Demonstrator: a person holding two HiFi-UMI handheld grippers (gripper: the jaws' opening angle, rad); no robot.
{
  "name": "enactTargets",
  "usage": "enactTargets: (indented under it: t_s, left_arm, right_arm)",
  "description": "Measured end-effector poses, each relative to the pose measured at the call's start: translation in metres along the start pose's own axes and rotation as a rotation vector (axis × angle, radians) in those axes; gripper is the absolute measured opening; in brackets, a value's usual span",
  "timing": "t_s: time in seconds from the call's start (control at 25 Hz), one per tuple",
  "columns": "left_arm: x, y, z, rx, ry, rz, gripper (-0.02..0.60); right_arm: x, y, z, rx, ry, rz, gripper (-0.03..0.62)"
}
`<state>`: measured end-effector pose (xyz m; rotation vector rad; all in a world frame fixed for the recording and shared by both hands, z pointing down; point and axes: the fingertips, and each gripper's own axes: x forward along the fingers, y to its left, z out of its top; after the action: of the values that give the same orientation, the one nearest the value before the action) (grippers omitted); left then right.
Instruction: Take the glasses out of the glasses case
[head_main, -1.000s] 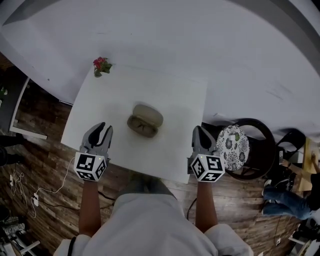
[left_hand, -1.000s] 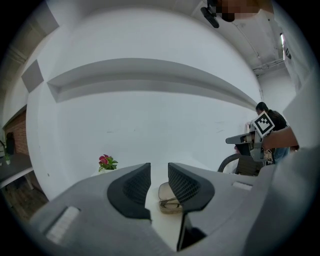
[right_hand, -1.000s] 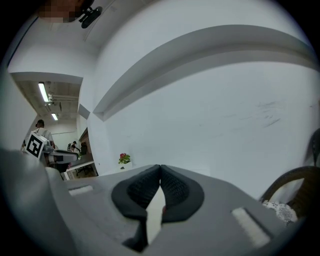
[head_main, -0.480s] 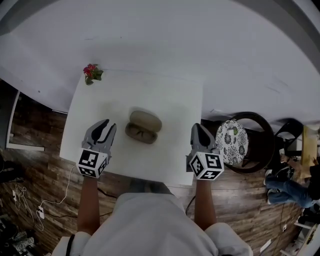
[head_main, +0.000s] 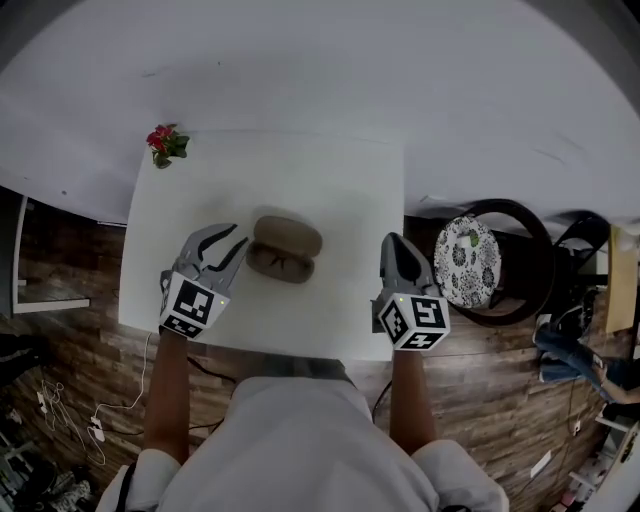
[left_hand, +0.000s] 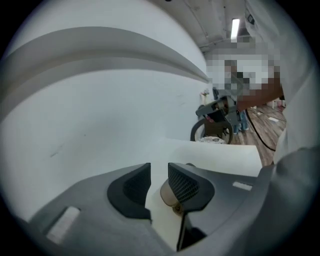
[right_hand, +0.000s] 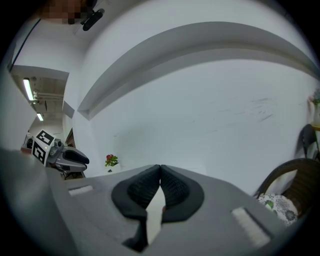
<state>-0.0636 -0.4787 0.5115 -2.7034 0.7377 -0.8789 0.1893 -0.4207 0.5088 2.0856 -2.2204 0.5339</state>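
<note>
Closer now to the open glasses case (head_main: 286, 240), the left gripper (head_main: 229, 241), jaws apart, should steady its rim while the right gripper (head_main: 396, 246), jaws together, opens for the glasses (head_main: 280, 264).

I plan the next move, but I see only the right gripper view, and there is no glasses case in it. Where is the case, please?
Observer: The glasses case lies on the white table, to the left of the right gripper and well apart from it.
Operator: Thank you. Is the case open or closed?
Observer: It is open. The lid is folded back and the glasses lie inside the lower half.
</note>
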Motion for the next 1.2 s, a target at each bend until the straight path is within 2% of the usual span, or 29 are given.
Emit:
enactTargets:
  t_s: [0.12, 0.32, 0.48, 0.6, 0.76, 0.96, 1.2]
  left_arm:
    - [0.02, -0.017, -0.005, 0.093, 0.057, -0.124, 0.112]
    - [0.051, -0.055, -0.025, 0.24, 0.161, -0.379, 0.11]
    - [0.074, -0.076, -0.047, 0.34, 0.258, -0.516, 0.111]
    - [0.086, -0.09, -0.066, 0.387, 0.334, -0.614, 0.11]
    - [0.102, -0.1, -0.085, 0.393, 0.401, -0.695, 0.112]
    - [0.115, -0.114, -0.107, 0.436, 0.482, -0.789, 0.111]
    - [0.125, -0.125, -0.121, 0.454, 0.527, -0.839, 0.107]
  right_arm:
    - [0.005, -0.002, -0.004, 0.006, 0.005, 0.0, 0.003]
    - [0.008, -0.005, -0.013, 0.007, 0.027, -0.009, 0.003]
    - [0.01, -0.011, -0.023, 0.012, 0.047, -0.02, 0.003]
    - [0.012, -0.012, -0.028, 0.015, 0.058, -0.023, 0.003]
    - [0.014, -0.017, -0.035, 0.017, 0.072, -0.035, 0.003]
    - [0.012, -0.026, -0.042, 0.015, 0.089, -0.058, 0.003]
    - [0.009, -0.036, -0.048, 0.016, 0.102, -0.081, 0.003]
